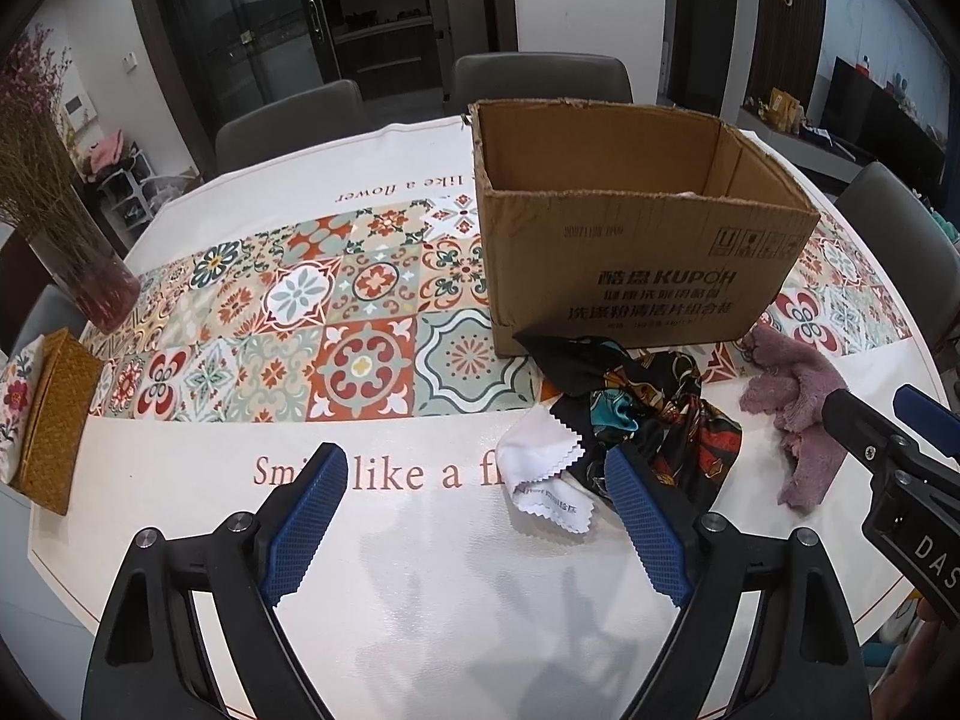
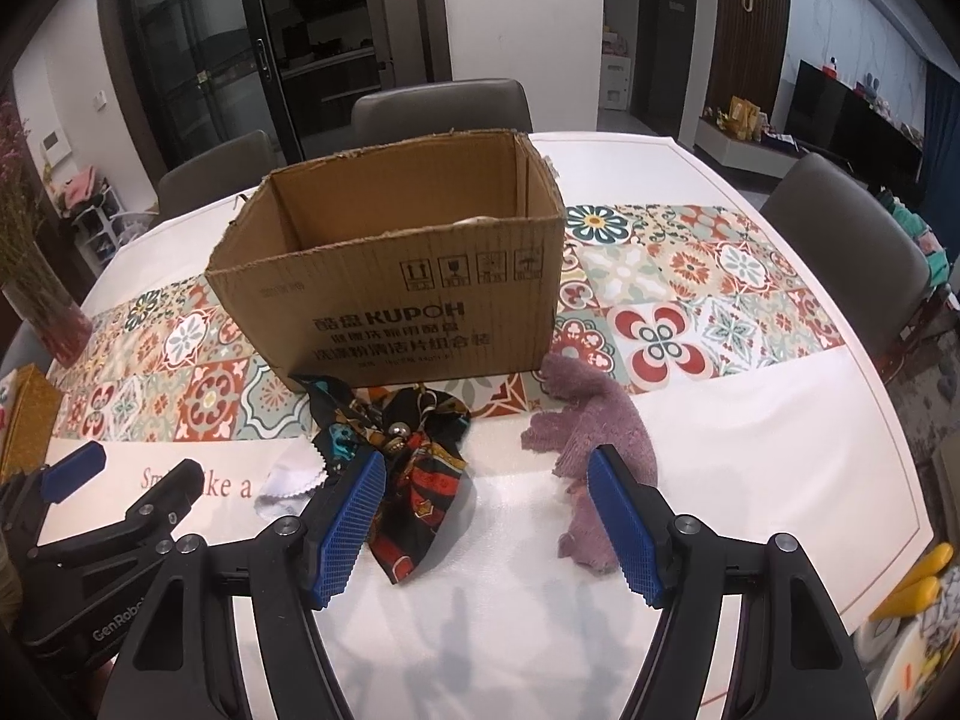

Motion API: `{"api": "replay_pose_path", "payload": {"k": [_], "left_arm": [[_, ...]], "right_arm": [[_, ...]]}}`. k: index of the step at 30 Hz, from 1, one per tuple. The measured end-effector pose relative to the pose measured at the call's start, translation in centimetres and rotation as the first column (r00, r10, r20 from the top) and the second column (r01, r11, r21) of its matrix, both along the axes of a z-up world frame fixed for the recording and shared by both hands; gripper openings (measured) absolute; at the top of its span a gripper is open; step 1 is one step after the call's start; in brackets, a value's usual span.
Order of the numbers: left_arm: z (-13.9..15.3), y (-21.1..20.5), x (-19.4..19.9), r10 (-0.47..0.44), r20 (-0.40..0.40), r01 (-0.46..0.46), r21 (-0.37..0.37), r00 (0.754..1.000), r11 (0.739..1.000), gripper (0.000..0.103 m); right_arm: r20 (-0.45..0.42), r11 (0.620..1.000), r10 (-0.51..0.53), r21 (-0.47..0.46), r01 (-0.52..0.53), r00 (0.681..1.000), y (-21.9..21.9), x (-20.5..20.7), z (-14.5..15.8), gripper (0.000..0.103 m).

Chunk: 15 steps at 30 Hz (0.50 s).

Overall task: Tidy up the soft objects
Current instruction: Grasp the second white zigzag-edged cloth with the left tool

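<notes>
An open cardboard box (image 1: 630,252) (image 2: 390,300) stands on the patterned table runner. In front of it lie a dark patterned silk scarf (image 1: 660,408) (image 2: 420,456), a small white cloth with zigzag edges (image 1: 546,474) (image 2: 288,480) and a purple fuzzy cloth (image 1: 792,414) (image 2: 594,414). My left gripper (image 1: 474,456) (image 2: 129,471) hovers open over the table, its right finger beside the white cloth and the scarf. My right gripper (image 2: 486,459) (image 1: 882,405) is open too, with the scarf by its left finger and the purple cloth by its right. Neither holds anything.
A glass vase of dried flowers (image 1: 90,276) and a woven tissue box (image 1: 54,420) stand at the table's left end. Grey chairs (image 2: 441,105) ring the table. Yellow items (image 2: 912,582) lie at the near right corner. White tablecloth (image 2: 750,450) spreads in front.
</notes>
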<state>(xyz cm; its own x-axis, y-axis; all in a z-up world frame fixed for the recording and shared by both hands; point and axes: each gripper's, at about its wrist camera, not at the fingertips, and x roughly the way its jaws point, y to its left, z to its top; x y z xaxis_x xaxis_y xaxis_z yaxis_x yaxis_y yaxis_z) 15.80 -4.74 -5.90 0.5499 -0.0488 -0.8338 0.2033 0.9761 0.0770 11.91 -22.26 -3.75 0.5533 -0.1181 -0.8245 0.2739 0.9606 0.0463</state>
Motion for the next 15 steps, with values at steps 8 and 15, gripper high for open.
{"api": "replay_pose_path", "payload": {"k": [8,15], "left_arm": [[-1.6,-0.5,0.4,0.003,-0.021,-0.002,0.007,1.000,1.000,0.088],[-2.7,-0.7,0.4,0.007,-0.016,-0.007,0.016,1.000,1.000,0.088]], "right_arm": [[-0.010,1.000,-0.014,0.005,0.014,1.000,-0.4,0.2,-1.4,0.071],[-0.029,1.000,-0.031,0.002,0.032,0.999,-0.9,0.2,-2.8,0.071]]}}
